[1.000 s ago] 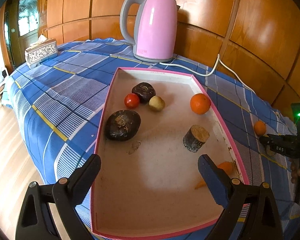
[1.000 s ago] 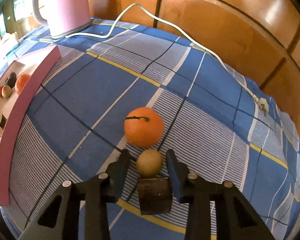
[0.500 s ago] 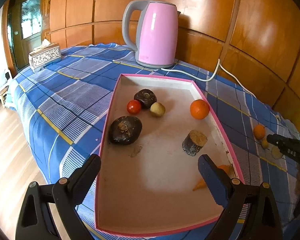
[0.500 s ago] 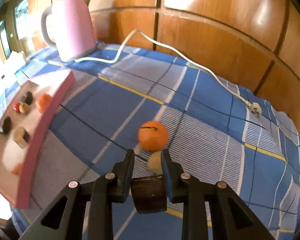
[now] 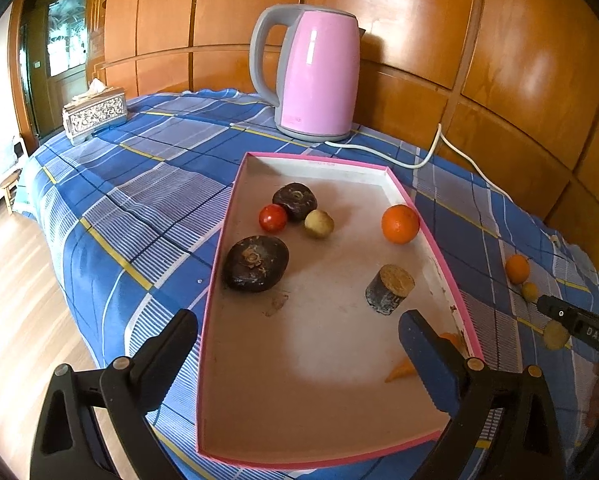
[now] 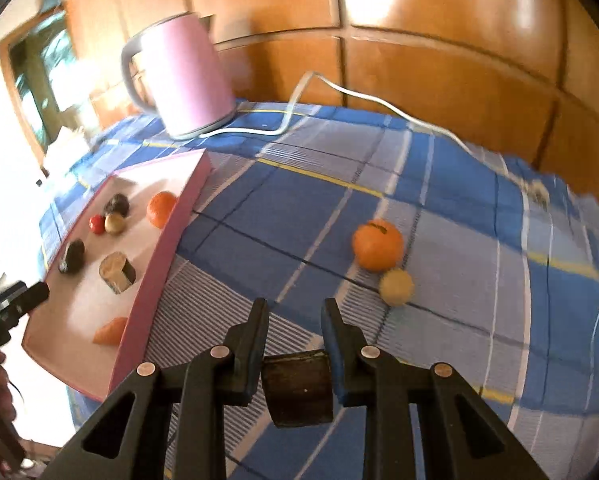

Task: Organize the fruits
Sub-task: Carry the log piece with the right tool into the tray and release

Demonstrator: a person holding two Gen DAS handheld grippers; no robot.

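**A:** So where are we at with the fruit? From the right wrist view our right gripper (image 6: 295,316) is clamped narrow on a dark brown chunk (image 6: 298,388), squeezed between the two blue pads, held up clear of the blue plaid cloth (image 6: 299,208).

**B:** Yep, we've got it pinched well back between the fingers, not at the tips. Just past it on the cloth sit an orange (image 6: 378,245) and a small pale yellow fruit (image 6: 396,287), touching each other and well outside the pink tray (image 6: 155,276).

**A:** And our left gripper (image 5: 297,338)? We see it spread wide with nothing in it, hovering over the near end of the tray (image 5: 209,300).

**B:** Right. Inside the tray we count a big dark round fruit (image 5: 256,263), a smaller dark one (image 5: 294,201), a red tomato-looking thing (image 5: 272,218), a pale little fruit (image 5: 318,223), another orange (image 5: 400,224) up against the right wall, and a cut stub with a tan top (image 5: 390,294). There's an orange wedge-shaped bit (image 5: 399,370) near the right finger, can't tell what it is.

**A:** Behind the tray stands the pink kettle (image 5: 313,72) with its white cord (image 5: 427,160) trailing over the cloth, and a tissue box (image 5: 94,114) off at the far left corner.
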